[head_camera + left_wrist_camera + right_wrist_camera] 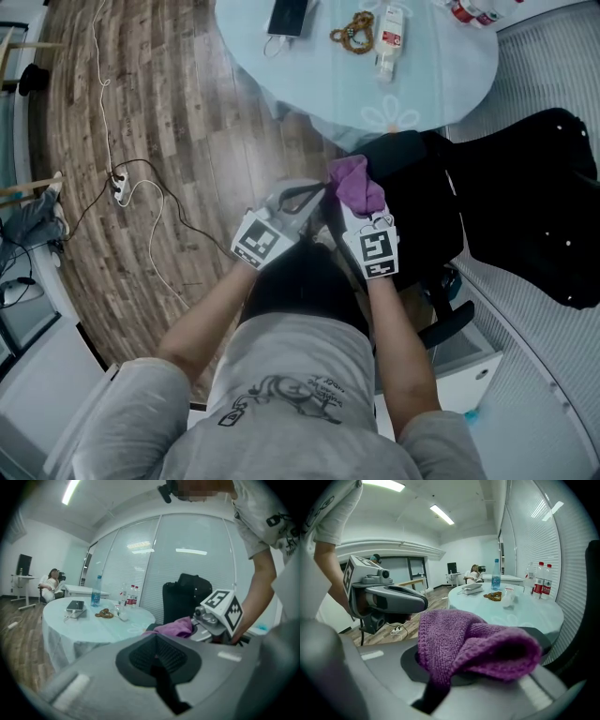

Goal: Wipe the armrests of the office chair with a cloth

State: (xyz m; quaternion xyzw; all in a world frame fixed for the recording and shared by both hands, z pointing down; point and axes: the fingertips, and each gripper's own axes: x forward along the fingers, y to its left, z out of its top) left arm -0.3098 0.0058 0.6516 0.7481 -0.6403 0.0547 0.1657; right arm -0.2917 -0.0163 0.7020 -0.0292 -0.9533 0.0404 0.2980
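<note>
Near the middle of the head view, the tips of the right gripper (350,202) are covered by the purple cloth (356,181) that its jaws pinch. The black office chair (422,202) just to the right of it is so dark that its armrests cannot be told from the seat. Both forearms reach up from the lower part of the frame, side by side, with the cloth at the chair's left edge, and the left gripper (157,660) has its jaws pressed together with nothing between them.
</note>
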